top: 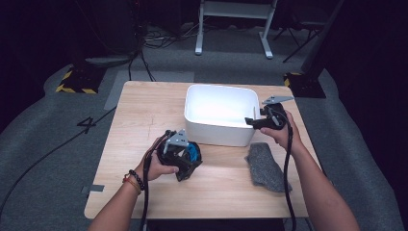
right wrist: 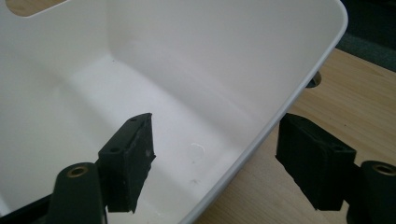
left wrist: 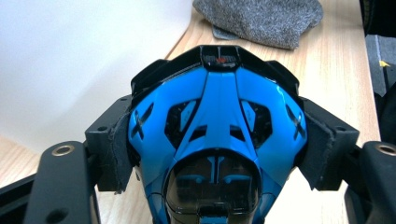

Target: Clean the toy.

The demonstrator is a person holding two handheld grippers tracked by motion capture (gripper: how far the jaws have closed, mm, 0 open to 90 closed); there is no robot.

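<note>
Glossy blue-black toy (left wrist: 217, 140); smooth white bin (right wrist: 261, 140); nubbly grey cloth (left wrist: 261, 21).

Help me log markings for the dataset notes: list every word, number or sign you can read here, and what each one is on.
"4": dark marking on the grey floor left of the table.
"X": a cross-shaped slot on each side of the blue and black object; a cut-out, perhaps not a letter.
Small red mark at its top edge: too small to read.

Wooden table (top: 144, 115) on grey carpet floor (top: 43, 159). Beyond the table: white metal frame (top: 235, 19), black cables (top: 154, 38), two black stands with yellow-black striped bases (top: 77, 84). Left of the table: floor marking "4" (top: 88, 124). Surroundings beyond the table dark; light falls on the tabletop.
</note>
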